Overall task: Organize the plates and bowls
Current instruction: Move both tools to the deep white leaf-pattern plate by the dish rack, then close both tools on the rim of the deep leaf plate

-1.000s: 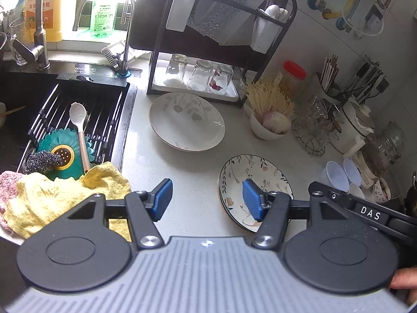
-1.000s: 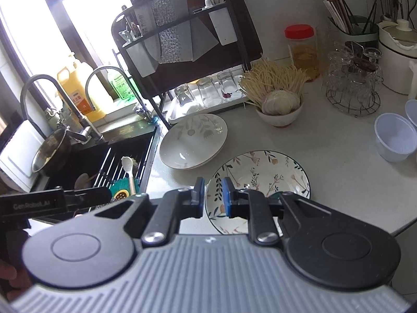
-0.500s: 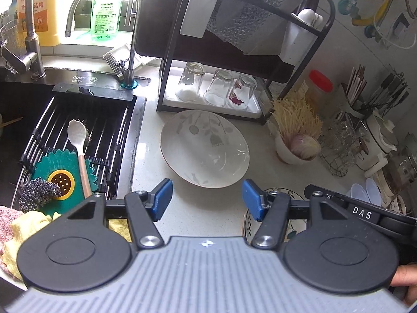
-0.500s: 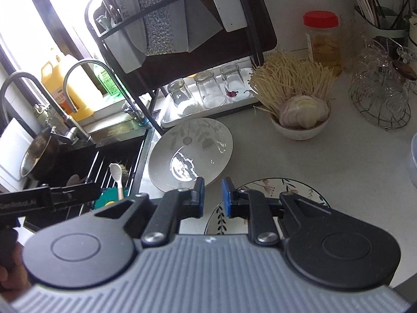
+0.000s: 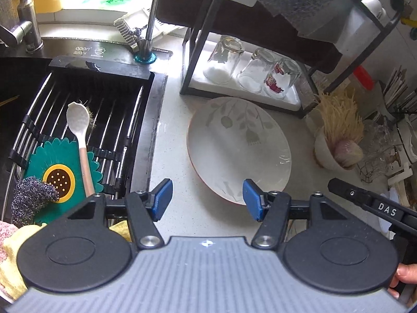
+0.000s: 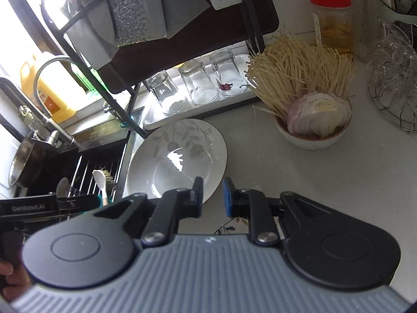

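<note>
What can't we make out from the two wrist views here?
- Floral-patterned plate: right wrist view, only a sliver shows; gripper body covers the rest.
- White leaf-print plate: left wrist view, near rim behind the right blue pad.
- Yellow cloth: left wrist view, cut off by the edge.
- Sink interior: too dark.

Black grippers point(image 5: 207, 203), blue pads point(image 5: 162, 199), grey ribbed base; "DAS" mark, maybe logo.

Non-task items: sink side and counter

A white spoon point(image 5: 78, 127) lies on the sink rack point(image 5: 104, 120), beside a steel scourer point(image 5: 32, 195). Three upturned glasses point(image 6: 194, 86) stand on a white tray point(image 6: 156, 120). A red-lidded jar point(image 6: 332, 23) stands behind.
</note>
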Demonstrator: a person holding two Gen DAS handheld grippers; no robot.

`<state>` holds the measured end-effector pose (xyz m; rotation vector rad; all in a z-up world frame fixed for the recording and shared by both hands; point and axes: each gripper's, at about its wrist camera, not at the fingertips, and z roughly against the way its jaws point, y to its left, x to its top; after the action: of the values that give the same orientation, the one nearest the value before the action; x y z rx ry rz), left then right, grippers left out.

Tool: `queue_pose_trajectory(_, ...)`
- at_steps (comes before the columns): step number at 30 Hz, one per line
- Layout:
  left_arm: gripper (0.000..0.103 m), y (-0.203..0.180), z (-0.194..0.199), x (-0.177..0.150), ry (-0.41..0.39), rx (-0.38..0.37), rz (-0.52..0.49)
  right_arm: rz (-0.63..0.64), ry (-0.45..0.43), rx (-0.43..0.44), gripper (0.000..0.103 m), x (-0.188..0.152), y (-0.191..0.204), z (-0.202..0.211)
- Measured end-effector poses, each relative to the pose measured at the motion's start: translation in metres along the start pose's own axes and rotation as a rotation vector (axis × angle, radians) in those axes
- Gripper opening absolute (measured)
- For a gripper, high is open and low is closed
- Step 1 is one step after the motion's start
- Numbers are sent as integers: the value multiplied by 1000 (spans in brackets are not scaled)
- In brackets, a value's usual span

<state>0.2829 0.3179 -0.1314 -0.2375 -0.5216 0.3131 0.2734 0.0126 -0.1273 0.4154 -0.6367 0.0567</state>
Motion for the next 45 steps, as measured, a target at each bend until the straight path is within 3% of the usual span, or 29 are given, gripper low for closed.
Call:
queue_pose_trajectory(1, 65, 3, -5, 3, 5, 11, -2, -8, 5, 5, 46, 2, -2, -4)
queue_pose_trajectory(2, 65, 5, -9, 5, 7, 14, -6, -19, 11, 12, 56, 4, -4, -9)
queue_pose_trajectory(10, 65, 5, -49, 28, 32, -24, -36, -52, 89, 16, 55, 22, -14, -52)
queue_pose_trajectory(16, 64, 15, -74, 47, 25, -68, 16, -66, 125, 10, 53, 29, -18, -81)
queue_pose_trajectory(24, 60, 28, -103, 65, 46, -75, 30, -36, 142, 1, 35, 34, -17, -110)
queue_pose_trajectory(31, 60, 28, -120, 74, 84, -106, -14, -9, 153, 10, 24, 32, -11, -123)
queue_pose_trajectory(38, 59, 35, -132, 77, 111, -122, -36, -22, 121, 4, 20, 28, -10, -131)
queue_pose_trajectory(45, 36, 37, -141, 78, 139, -120, -63, -31, 87, 9, 20, 26, -9, -132)
